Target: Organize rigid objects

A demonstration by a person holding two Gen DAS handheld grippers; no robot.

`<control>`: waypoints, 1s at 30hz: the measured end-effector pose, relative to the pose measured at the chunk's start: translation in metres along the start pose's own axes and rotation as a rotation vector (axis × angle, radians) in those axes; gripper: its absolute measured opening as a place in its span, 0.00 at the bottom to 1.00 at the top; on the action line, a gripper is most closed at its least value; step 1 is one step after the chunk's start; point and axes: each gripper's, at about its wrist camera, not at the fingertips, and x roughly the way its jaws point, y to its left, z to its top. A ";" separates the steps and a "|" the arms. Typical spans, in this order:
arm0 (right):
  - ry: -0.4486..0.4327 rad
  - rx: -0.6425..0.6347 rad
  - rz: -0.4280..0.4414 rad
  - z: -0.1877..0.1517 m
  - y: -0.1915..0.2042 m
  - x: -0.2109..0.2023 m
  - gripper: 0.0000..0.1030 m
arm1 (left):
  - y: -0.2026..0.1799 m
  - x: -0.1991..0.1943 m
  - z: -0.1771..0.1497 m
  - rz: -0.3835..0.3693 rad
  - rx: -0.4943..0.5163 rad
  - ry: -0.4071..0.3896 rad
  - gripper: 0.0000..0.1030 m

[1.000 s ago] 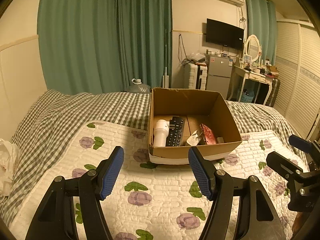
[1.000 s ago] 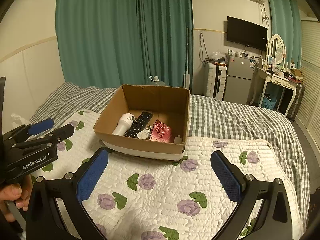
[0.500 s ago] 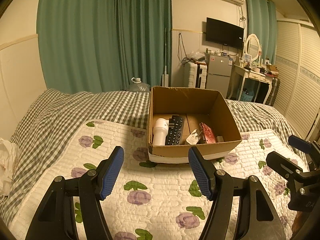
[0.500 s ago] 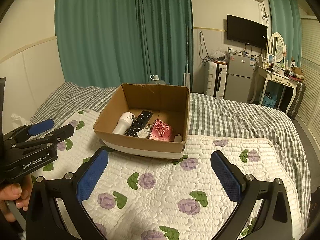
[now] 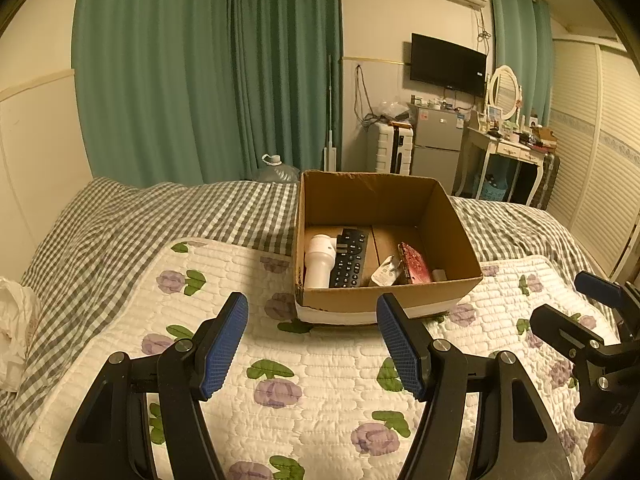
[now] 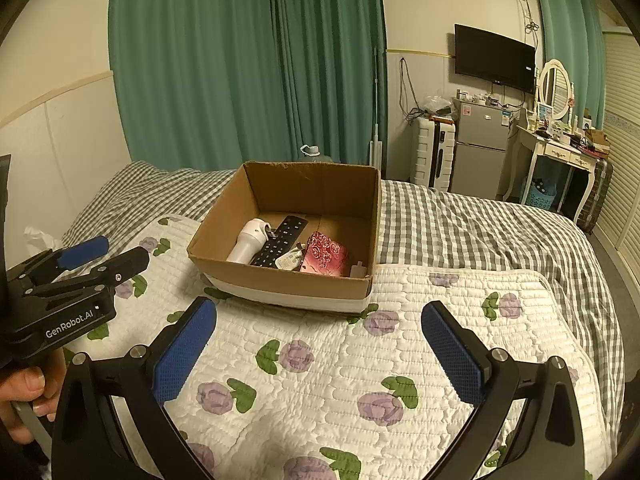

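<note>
An open cardboard box (image 5: 452, 288) (image 6: 224, 220) sits on the bed's floral quilt. Inside lie a white cylindrical device (image 5: 318, 262) (image 6: 248, 242), a black remote (image 5: 350, 258) (image 6: 280, 240), a small white packet (image 5: 384, 272) (image 6: 290, 260), a red patterned case (image 5: 414, 264) (image 6: 324, 254) and a small white piece (image 6: 358, 269). My left gripper (image 5: 312, 340) is open and empty, held above the quilt in front of the box. My right gripper (image 6: 320, 350) is open and empty, also in front of the box. Each gripper shows at the edge of the other's view.
The white floral quilt (image 5: 320, 384) (image 6: 360, 368) lies over a grey checked bedspread (image 5: 140, 220) (image 6: 480, 232). Crumpled white paper (image 5: 14, 320) lies at the bed's left edge. Green curtains, a water jug (image 5: 276, 170), a fridge (image 6: 480, 148) and a dressing table (image 6: 560, 152) stand beyond the bed.
Both views have drawn back very slightly from the box. Both grippers stay open and empty.
</note>
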 end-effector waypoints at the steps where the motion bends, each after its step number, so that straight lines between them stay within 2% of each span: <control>1: 0.000 0.001 -0.001 0.000 0.000 0.000 1.00 | -0.001 0.000 0.000 -0.001 0.002 0.001 0.68; 30: 0.009 0.023 -0.012 -0.003 -0.002 0.000 1.00 | -0.004 0.003 -0.005 -0.006 0.008 0.015 0.68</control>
